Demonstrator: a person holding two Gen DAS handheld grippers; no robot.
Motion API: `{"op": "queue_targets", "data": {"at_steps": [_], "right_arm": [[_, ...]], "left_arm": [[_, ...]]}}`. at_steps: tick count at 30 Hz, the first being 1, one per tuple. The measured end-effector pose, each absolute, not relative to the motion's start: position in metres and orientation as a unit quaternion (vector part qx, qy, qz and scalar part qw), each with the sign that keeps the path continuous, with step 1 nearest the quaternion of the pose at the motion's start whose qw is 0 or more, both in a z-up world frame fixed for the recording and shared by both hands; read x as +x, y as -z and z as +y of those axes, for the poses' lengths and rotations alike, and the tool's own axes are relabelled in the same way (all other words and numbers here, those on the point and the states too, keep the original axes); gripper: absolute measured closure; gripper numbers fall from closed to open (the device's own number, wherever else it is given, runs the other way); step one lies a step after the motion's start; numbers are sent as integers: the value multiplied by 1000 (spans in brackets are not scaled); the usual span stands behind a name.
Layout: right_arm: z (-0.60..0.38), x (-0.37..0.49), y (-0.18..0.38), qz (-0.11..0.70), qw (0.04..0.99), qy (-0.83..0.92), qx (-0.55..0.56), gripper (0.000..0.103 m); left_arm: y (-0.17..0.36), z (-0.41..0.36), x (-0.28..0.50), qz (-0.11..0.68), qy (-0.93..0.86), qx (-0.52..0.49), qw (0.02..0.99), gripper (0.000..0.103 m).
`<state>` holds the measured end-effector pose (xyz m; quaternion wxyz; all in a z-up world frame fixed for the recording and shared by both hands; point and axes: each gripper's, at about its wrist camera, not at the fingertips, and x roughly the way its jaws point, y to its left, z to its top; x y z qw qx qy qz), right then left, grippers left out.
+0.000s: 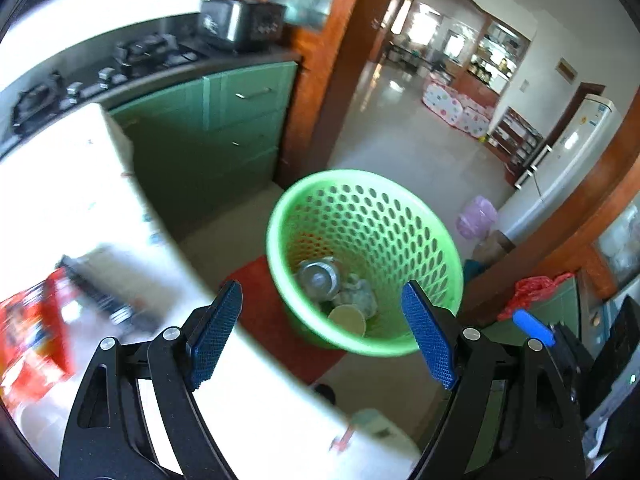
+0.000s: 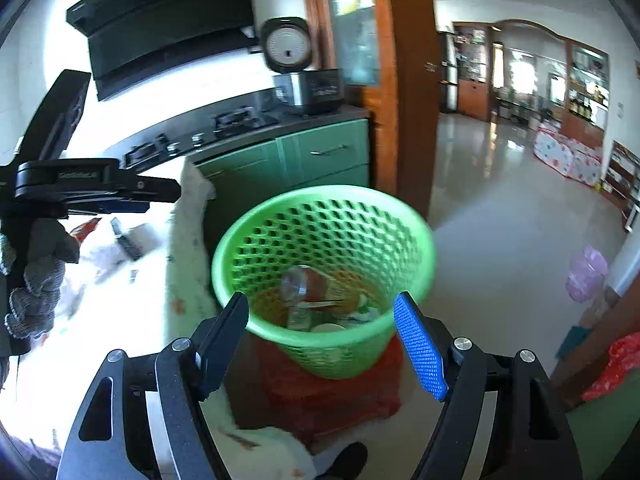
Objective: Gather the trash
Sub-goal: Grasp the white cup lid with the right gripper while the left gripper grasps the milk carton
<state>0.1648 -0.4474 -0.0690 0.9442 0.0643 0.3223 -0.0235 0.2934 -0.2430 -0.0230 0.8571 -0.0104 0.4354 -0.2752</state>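
Note:
A green perforated basket (image 1: pixel 416 216) stands on a red stool (image 1: pixel 276 328) beside the white table (image 1: pixel 240 392). Inside lie a metal can (image 1: pixel 318 276), a paper cup (image 1: pixel 347 320) and crumpled paper (image 1: pixel 362 290). My left gripper (image 1: pixel 326 330) is open and empty above the table's edge, facing the basket. My right gripper (image 2: pixel 322 344) is open and empty just above the basket (image 2: pixel 280 220), where the trash (image 2: pixel 304 292) shows. On the table a red wrapper (image 1: pixel 28 336) and a dark flat object (image 1: pixel 96 292) lie blurred at the left.
Green cabinets (image 1: pixel 224 128) and a black stovetop (image 1: pixel 120 64) run behind the table. A rice cooker (image 2: pixel 308 88) sits on the counter. A wooden door frame (image 2: pixel 408 80) opens onto a tiled room. The left gripper's body (image 2: pixel 80 184) and a gloved hand (image 2: pixel 36 280) show at the left.

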Motion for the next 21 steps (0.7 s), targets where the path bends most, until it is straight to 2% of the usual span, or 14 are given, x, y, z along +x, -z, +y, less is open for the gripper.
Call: {"op": "queue_targets", "data": {"at_steps": [11,21], "right_arm": [[-357,171,50,315,946,-69,37,30],[-281,183,45,322,936,-144,17,30]], "left_arm": [[-4,-124,231,390,185,-1,902,22],[2,-12,197,387,116,10,915,22]]}}
